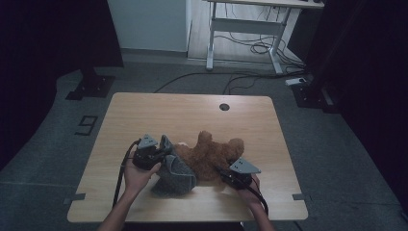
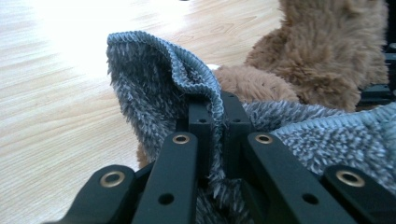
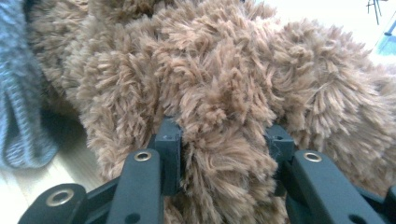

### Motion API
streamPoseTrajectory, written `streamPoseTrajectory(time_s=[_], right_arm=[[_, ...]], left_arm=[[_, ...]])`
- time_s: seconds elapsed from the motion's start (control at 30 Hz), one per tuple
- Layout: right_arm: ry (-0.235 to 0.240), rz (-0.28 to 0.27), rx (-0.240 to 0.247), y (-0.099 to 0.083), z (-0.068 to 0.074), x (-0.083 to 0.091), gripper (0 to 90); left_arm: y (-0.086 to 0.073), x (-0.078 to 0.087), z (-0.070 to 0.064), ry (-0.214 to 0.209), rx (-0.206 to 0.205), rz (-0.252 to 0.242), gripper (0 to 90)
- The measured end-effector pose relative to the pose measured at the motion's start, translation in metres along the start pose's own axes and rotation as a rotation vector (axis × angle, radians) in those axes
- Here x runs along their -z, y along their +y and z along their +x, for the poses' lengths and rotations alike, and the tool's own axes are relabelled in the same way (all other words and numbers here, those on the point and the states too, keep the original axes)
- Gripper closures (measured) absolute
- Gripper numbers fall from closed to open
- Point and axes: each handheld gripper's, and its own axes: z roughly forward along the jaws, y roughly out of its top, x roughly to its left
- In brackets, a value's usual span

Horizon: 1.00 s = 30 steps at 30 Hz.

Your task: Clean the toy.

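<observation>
high view: the brown plush bear [image 1: 214, 155] lies on the wooden table [image 1: 144, 113] toward its near edge, about midway between the left and right edges, with a grey knitted garment [image 1: 174, 174] bunched against its left side. the left gripper [image 1: 155, 155] has its jaws pressed together on the ribbed hem of the garment, as the left gripper view shows, the fabric [image 2: 159, 79] standing up in a fold above them. the right gripper [image 3: 223, 140] has its jaws around a thick limb or flank of the bear [image 3: 224, 84], set fairly wide with fur bulging between; it seems to be gripping, though how firmly i cannot tell.

judging from this, the work looks like drawing the garment onto or off the bear. the thin pinch on the hem could slip if the left pull runs sideways. the right hold bites mostly pile, so the bear may slide free and drag toward the near edge. stretchy knit can also snag on a paw.
</observation>
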Motion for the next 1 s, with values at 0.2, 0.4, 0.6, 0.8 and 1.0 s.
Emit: streamPoseTrajectory(time_s=[0.2, 0.4, 0.6, 0.8, 1.0], right_arm=[[-0.062, -0.008, 0.01, 0.001, -0.002, -0.012, 62.6], [-0.129, -0.009, 0.011, 0.005, -0.014, -0.025, 63.6], [-0.198, 0.003, 0.001, 0.012, -0.033, -0.039, 65.1], [-0.254, -0.011, -0.019, 0.012, -0.043, -0.046, 65.8], [-0.248, -0.009, -0.015, 0.012, -0.037, -0.042, 65.7]], left_arm=[[0.01, -0.014, 0.004, 0.01, 0.011, -0.01, 85.2], [0.022, -0.034, 0.006, 0.033, 0.021, -0.029, 85.2], [0.038, -0.05, 0.009, 0.056, 0.017, -0.037, 84.9], [0.061, -0.058, 0.009, 0.048, 0.015, -0.046, 83.4], [0.079, -0.069, -0.004, -0.016, -0.009, 0.008, 82.7]])
